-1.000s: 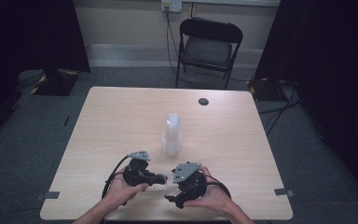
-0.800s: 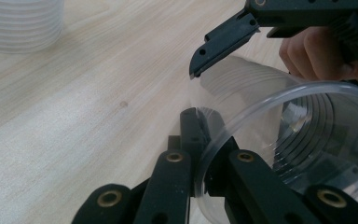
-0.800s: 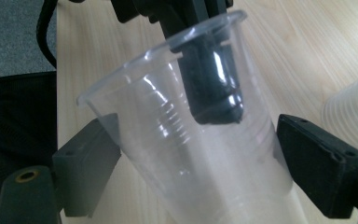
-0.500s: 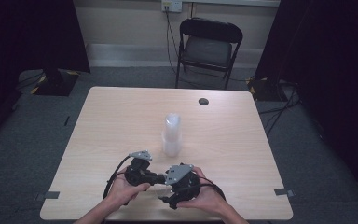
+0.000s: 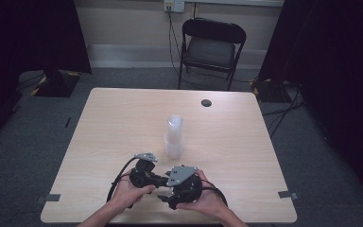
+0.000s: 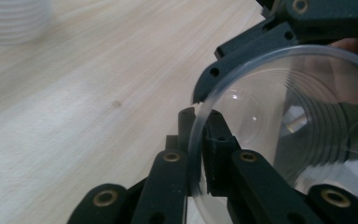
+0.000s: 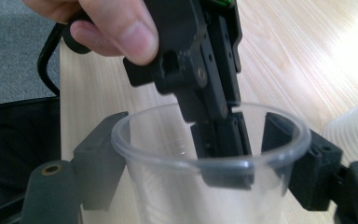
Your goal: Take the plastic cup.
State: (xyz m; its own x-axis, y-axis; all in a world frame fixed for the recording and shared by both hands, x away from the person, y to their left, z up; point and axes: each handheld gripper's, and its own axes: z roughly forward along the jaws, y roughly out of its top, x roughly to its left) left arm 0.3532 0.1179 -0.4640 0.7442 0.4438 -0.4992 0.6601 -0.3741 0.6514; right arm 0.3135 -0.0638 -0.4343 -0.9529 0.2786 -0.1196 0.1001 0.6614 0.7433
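Note:
A single clear plastic cup sits upright between my right gripper's jaws, which press on its two sides. My left gripper is shut on that cup's rim, one jaw inside and one outside. In the high view both grippers meet near the table's front edge, the left gripper on the left and the right gripper beside it, each held in a hand. A stack of clear cups stands upright at the table's middle, just beyond the grippers.
The light wooden table carries a small black disc near its far edge. A black folding chair stands behind the table. The grippers' cables loop over the front edge.
The right gripper with the cup has shifted left, closing up against the left gripper. The left hand has hardly moved.

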